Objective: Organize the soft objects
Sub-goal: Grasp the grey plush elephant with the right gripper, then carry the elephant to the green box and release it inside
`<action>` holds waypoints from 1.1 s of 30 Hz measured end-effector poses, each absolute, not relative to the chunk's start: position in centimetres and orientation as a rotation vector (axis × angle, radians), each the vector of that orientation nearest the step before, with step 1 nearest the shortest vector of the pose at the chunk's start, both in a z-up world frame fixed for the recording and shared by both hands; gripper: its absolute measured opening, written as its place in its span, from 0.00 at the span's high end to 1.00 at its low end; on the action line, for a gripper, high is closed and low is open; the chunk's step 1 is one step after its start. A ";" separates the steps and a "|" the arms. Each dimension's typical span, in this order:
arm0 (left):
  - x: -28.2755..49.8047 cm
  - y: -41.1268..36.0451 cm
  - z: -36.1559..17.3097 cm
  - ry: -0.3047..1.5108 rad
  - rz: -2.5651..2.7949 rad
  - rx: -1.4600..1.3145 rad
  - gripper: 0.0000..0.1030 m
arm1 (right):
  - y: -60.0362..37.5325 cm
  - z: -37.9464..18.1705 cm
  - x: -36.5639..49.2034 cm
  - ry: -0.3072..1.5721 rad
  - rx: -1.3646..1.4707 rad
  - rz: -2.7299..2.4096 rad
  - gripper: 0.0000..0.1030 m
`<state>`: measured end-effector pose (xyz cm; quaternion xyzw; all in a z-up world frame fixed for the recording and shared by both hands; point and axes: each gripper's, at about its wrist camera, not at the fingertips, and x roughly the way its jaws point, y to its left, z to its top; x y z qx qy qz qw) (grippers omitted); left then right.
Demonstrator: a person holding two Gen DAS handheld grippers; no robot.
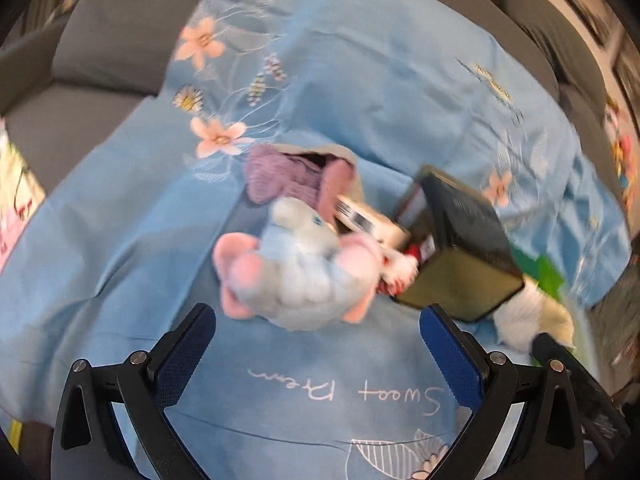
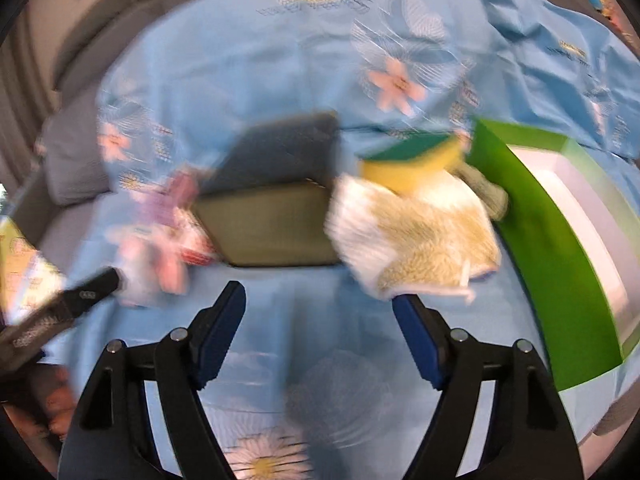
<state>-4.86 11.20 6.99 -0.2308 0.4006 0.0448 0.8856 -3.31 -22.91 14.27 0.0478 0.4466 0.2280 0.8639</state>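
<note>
- Sofa cushions (image 1: 104, 40) draped with a light blue floral sheet (image 1: 360, 80); everything sits on that sheet. Both views are motion-blurred.
- My left fingers (image 1: 316, 344): spread wide, nothing between them. Blue-and-pink plush toy (image 1: 296, 276) lies on the sheet just ahead of the tips, not touching the pads.
- Behind the plush: purple knit piece (image 1: 280, 176), a white carton with a barcode (image 1: 368, 224), something red and white (image 1: 400, 272) wedged against a dark olive box (image 1: 460, 256).
- My right fingers (image 2: 320, 316): parted and empty. Cream fluffy cloth (image 2: 416, 236) lies just past the right-hand pad (image 2: 416, 344); cannot tell if its edge touches.
- Yellow-green sponge (image 2: 408, 160) rests at the far edge of the cloth. Another pale soft piece (image 2: 488, 196) lies between cloth and bin.
- Green bin with white inside (image 2: 560, 248) sits right of the cloth. What I can see of the inside looks empty; likely the drop spot for soft items.
- The left gripper (image 2: 68, 304) shows at the left edge of the right view, near the plush.
- Progress, my read: early. Plush, knit, cloth and sponge are all loose on the sheet, mixed with the hard boxes. Nothing visibly sorted.
- Left to do: pick each soft item and move it to the bin; leave the boxes.
</note>
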 end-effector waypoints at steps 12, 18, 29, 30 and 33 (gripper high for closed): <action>-2.9 17.0 2.8 0.914 -0.013 -0.818 0.08 | -10.1 15.6 -0.3 1.218 0.173 0.860 0.09; -2.1 16.7 1.3 0.943 -0.044 -0.832 0.23 | -7.4 11.7 2.0 1.409 0.210 0.829 0.25; -1.5 15.6 1.4 0.926 -0.119 -0.776 0.54 | -6.2 7.0 3.0 1.497 0.258 0.788 0.56; -1.7 15.4 1.8 0.919 -0.117 -0.757 0.54 | -6.6 7.1 2.9 1.486 0.271 0.796 0.56; -2.6 14.6 3.6 0.891 -0.133 -0.713 0.54 | -7.7 8.2 2.2 1.434 0.300 0.825 0.57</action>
